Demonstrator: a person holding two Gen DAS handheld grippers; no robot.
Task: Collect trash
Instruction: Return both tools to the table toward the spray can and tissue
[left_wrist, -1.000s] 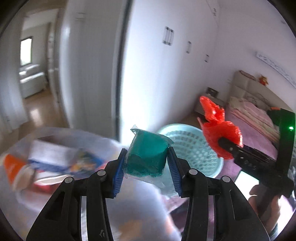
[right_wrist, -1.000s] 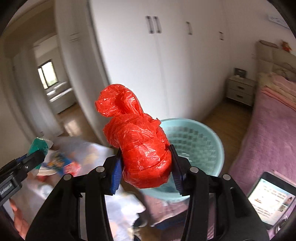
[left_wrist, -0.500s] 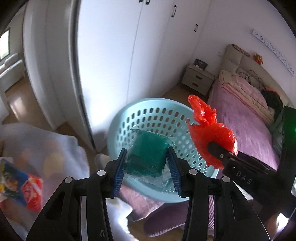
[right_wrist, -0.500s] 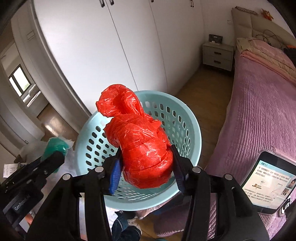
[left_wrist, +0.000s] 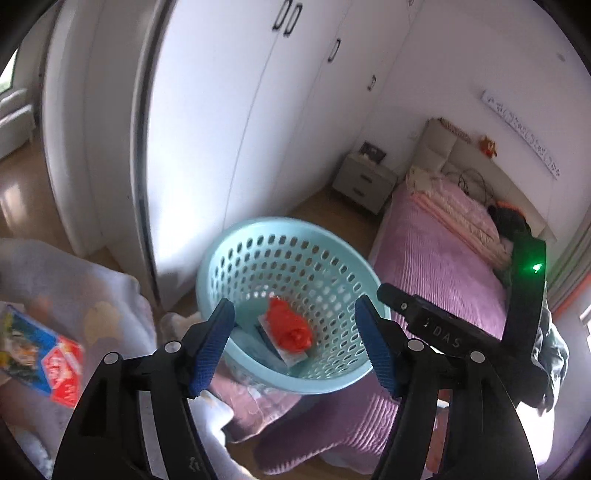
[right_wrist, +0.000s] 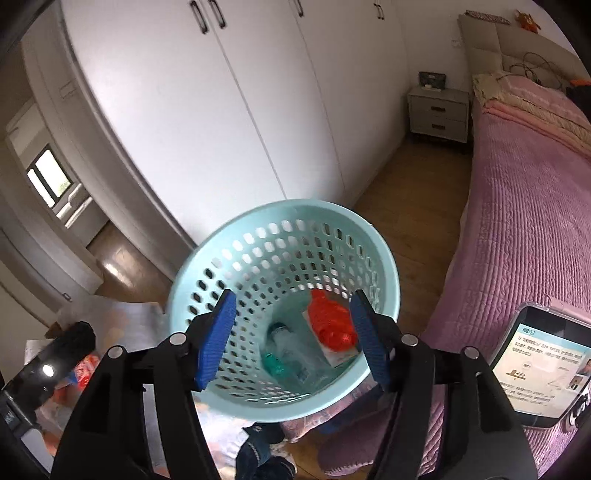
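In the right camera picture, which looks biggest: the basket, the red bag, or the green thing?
1. Basket, by far.
2. Red bag.
3. Green thing, though clear plastic partly hides it, so the last two are close.

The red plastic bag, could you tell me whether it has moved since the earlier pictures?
Yes. The red plastic bag has left the right gripper, whose jaws now stand open, and dropped to the bottom of the light blue basket.

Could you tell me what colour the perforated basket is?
Light turquoise basket; right wrist view shows it best.
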